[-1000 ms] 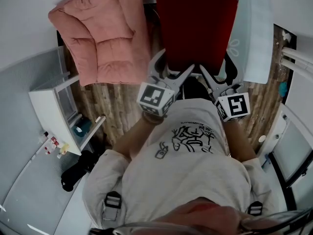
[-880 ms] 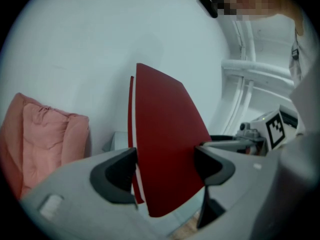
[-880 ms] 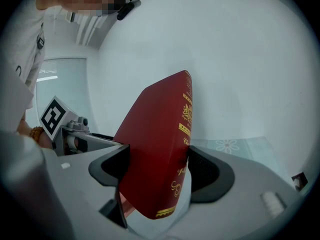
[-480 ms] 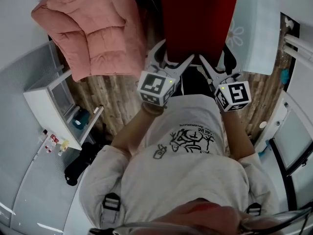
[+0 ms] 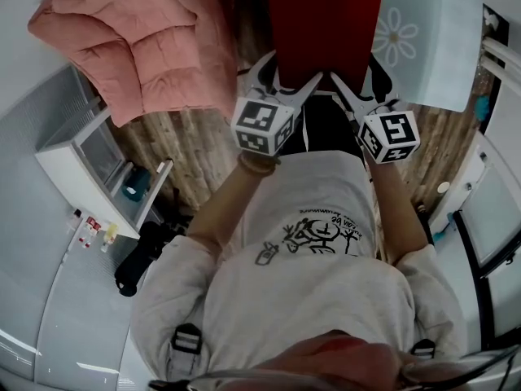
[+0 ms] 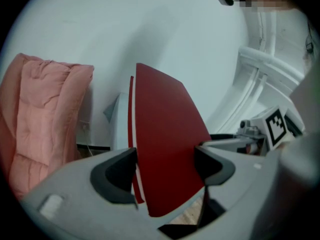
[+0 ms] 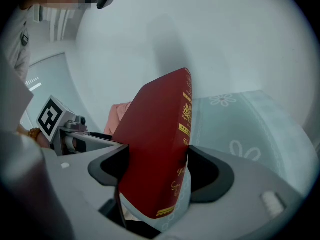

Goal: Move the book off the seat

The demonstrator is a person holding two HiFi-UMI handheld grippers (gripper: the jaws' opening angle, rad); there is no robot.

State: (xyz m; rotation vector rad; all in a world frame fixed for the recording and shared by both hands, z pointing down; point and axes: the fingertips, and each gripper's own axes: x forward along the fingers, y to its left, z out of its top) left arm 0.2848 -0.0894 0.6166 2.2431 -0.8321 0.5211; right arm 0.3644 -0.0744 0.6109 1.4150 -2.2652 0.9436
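Observation:
A large dark red hardback book [image 5: 326, 23] with gold print on its spine [image 7: 184, 119] hangs upright in front of the person, held from below by both grippers. My left gripper [image 5: 285, 84] is shut on its lower left part; in the left gripper view both dark pads [image 6: 116, 174] press on the red covers [image 6: 165, 129]. My right gripper [image 5: 352, 88] is shut on the spine end, its pads [image 7: 207, 176] against the book [image 7: 150, 134]. The book's top edge is cut off by the head view's upper border.
A pink padded chair [image 5: 138, 39] stands to the left, over a wooden floor [image 5: 187, 161]. A pale seat cover with a flower print [image 5: 423, 39] lies to the right of the book. A white shelf unit [image 5: 89, 169] stands at the left wall. White walls are behind.
Both grippers have sunk together with the book held between them. In the head view the book's top edge has slid out of the picture and the pink chair has drifted up and left.

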